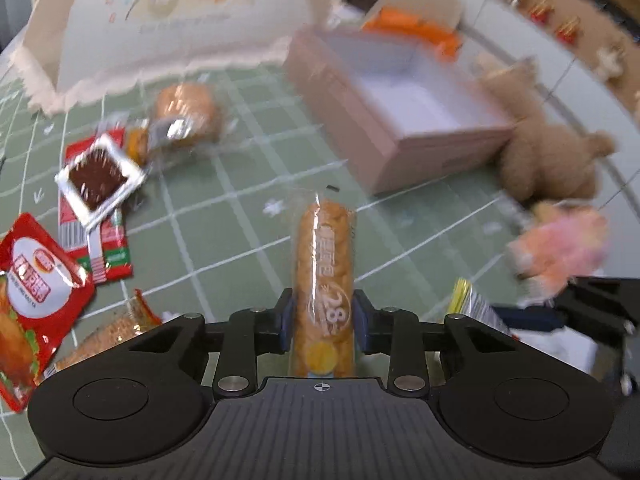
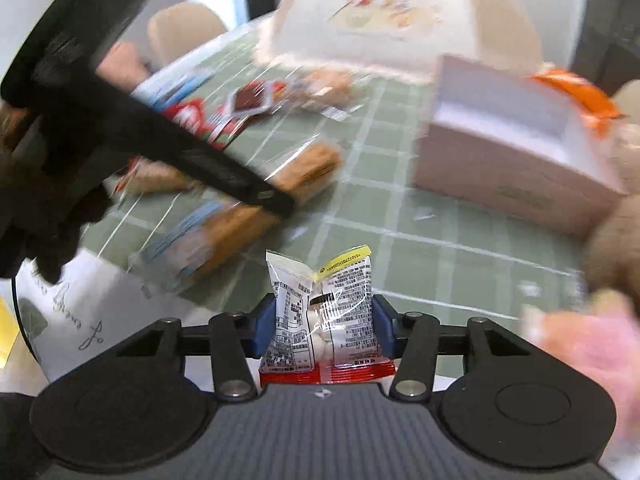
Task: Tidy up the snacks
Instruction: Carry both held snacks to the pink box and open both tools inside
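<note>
We see the left gripper [image 1: 323,320] clamping a biscuit tube [image 1: 325,280] — lengthwise between its pads — and the right gripper [image 2: 323,328] pinching a small packet [image 2: 322,312].

A green tablecloth [image 1: 240,208] with a white grid covers the table. A large white dome cover [image 1: 180,20] stands at its far side. Beyond the table's far left edge stand beige chair backs [image 2: 184,28]; everything farther off is blurred.
</note>
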{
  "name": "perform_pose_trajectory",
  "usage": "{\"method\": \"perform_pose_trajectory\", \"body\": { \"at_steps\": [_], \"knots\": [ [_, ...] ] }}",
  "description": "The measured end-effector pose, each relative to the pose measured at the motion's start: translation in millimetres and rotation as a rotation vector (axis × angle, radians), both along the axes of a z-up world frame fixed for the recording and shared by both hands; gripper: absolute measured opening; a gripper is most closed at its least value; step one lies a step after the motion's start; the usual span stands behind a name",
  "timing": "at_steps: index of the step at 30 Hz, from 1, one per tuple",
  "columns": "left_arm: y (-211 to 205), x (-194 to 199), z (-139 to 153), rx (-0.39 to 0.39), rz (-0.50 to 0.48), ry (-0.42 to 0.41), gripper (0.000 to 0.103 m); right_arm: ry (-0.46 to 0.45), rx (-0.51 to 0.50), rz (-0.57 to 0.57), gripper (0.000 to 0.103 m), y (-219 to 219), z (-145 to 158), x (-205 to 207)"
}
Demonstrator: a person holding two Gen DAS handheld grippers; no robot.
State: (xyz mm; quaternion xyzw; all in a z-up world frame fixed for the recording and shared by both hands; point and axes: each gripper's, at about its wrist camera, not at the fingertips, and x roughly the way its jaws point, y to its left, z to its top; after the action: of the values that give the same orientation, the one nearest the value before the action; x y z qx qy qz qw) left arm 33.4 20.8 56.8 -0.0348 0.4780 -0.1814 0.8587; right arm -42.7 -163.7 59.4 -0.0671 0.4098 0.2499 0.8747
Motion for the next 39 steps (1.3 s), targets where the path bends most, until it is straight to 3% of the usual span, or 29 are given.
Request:
{"method": "perform_pose_trajectory", "body": {
  "at_steps": [3, 6, 9, 11, 13, 15, 17, 20, 25, 26, 29, 34, 39],
  "knots": [
    [-1.6, -5.6, 57.0, -0.112, -0.027, -0.105, 0.034, -0.028, 0.048, -0.065, 0.049, -34.1, 25.3, -5.3],
    [-8.5, 8.6, 126.0, -0.192, -0.037, -0.289, 0.034, -0.087, 0.073, -0.138, 0.049, -59.7, 51.4, -5.5],
    [-22.1, 42.9, 166.8, -0.241, -0.019, -0.389, 0.034, -0.139, 0.094, -0.184, 0.049, -72.7, 72.5, -3.0],
    [-32.9, 77.1, 173.3, -0.303, 0.009, -0.385, 0.035, -0.175, 0.074, -0.215, 0.049, -75.5, 83.1, 1.3],
    [-40.8, 116.5, 158.8, -0.351, 0.027, -0.271, 0.035, -0.197, 0.051, -0.232, 0.049, -76.7, 89.9, 9.5],
    [-39.2, 136.0, 136.8, -0.349, 0.057, -0.17, 0.035, -0.213, 0.029, -0.249, 0.049, -80.5, 96.4, 12.1],
    [-30.1, 125.8, 120.8, -0.337, 0.065, -0.169, 0.035, -0.229, 0.018, -0.267, 0.049, -87.5, 100.4, 15.3],
    [-6.4, 98.5, 96.0, -0.38, 0.099, -0.145, 0.035, -0.25, 0.004, -0.306, 0.05, -96.2, 110.8, 37.2],
    [13.8, 55.5, 57.1, -0.386, 0.133, -0.08, 0.035, -0.306, 0.083, -0.353, 0.052, -86.9, 123.2, 113.5],
    [17.5, 47.4, 49.8, -0.382, 0.136, -0.064, 0.035, -0.298, 0.089, -0.364, 0.056, -82.0, 121.2, 130.0],
    [36.4, 24.7, 39.6, -0.32, 0.163, -0.069, 0.035, -0.238, 0.074, -0.352, 0.056, -57.4, 104.4, 166.7],
    [82.0, 2.4, 33.0, -0.224, 0.272, -0.113, 0.035, -0.057, 0.166, -0.247, 0.056, -19.0, 58.9, 173.8],
    [120.2, -10.7, 23.7, -0.167, 0.377, -0.108, 0.035, 0.043, 0.128, -0.179, 0.056, 37.2, 20.1, 190.7]
  ]
}}
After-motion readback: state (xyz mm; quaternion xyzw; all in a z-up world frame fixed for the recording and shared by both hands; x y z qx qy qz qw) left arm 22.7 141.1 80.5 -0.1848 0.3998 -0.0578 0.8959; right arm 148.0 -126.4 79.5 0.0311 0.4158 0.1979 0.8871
